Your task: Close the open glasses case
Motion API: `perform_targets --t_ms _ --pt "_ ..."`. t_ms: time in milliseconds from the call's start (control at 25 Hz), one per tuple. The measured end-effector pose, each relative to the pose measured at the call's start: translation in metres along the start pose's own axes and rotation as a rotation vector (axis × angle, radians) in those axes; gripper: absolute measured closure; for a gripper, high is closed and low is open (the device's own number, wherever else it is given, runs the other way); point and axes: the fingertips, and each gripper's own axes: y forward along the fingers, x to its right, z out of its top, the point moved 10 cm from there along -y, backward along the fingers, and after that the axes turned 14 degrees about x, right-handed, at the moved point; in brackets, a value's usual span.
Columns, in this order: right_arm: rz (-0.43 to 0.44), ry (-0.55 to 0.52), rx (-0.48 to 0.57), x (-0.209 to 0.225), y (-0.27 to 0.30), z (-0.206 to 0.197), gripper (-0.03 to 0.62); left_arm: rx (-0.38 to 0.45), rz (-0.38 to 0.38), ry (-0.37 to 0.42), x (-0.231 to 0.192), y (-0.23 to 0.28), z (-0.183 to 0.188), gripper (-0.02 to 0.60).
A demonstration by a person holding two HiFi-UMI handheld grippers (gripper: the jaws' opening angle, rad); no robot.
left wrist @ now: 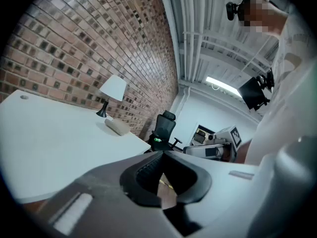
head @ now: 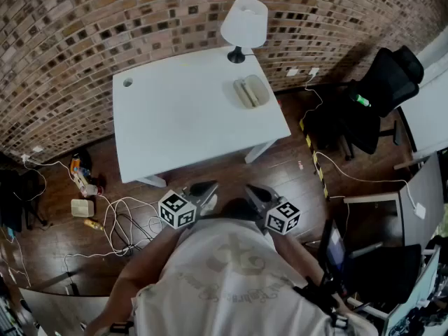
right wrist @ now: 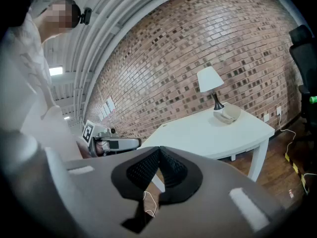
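Case [head: 250,92]: open, upper centre-right, on tabletop [head: 182,117] beside lamp [head: 244,23].
Left claw [head: 204,187]: pressed together, empty, lower centre.
Right claw [head: 256,190]: likewise; likely both idle because the reach is not begun.

Head view: glasses case [head: 250,92] too small to tell whether anything lies inside. Person's torso [head: 231,278] covers the rear of the left tongs [head: 205,187] and right tongs [head: 256,192]; hands out of sight. Left gripper view: case is a pale blur near the lamp [left wrist: 112,90] foot, lid position unreadable; the tongs' body hides the table [left wrist: 44,138] near edge. Right gripper view: office chair [right wrist: 304,53] cut off at the right edge; case interior unresolved.
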Motion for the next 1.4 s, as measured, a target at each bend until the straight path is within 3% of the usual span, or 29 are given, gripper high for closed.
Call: perform_targets --t_ms 200,480,760,920,1160,1400 --pt "0.042 0.027 -0.003 0.006 0.017 -0.009 0.586 -0.014 0.068 -0.002 -0.01 -0.013 -0.009 0.577" --pt "0.003 0.04 0.03 0.033 0.014 -0.003 0.586 -0.038 0.059 0.023 -0.022 0.015 0.004 0.577" --pt "-0.074 0.115 0.091 0.091 -0.013 0.024 0.586 -0.063 -0.013 0.016 -0.018 0.094 0.009 0.577" --pt "-0.095 0.119 0.072 0.126 -0.03 0.035 0.586 -0.092 -0.004 -0.015 -0.017 0.136 -0.001 0.577" --pt "-0.103 0.137 0.084 0.194 -0.058 0.064 0.586 -0.151 -0.042 0.016 -0.001 0.22 -0.004 0.577" --pt "-0.068 0.164 0.06 0.246 -0.067 0.081 0.586 -0.15 0.006 0.018 -0.002 0.274 -0.003 0.577"
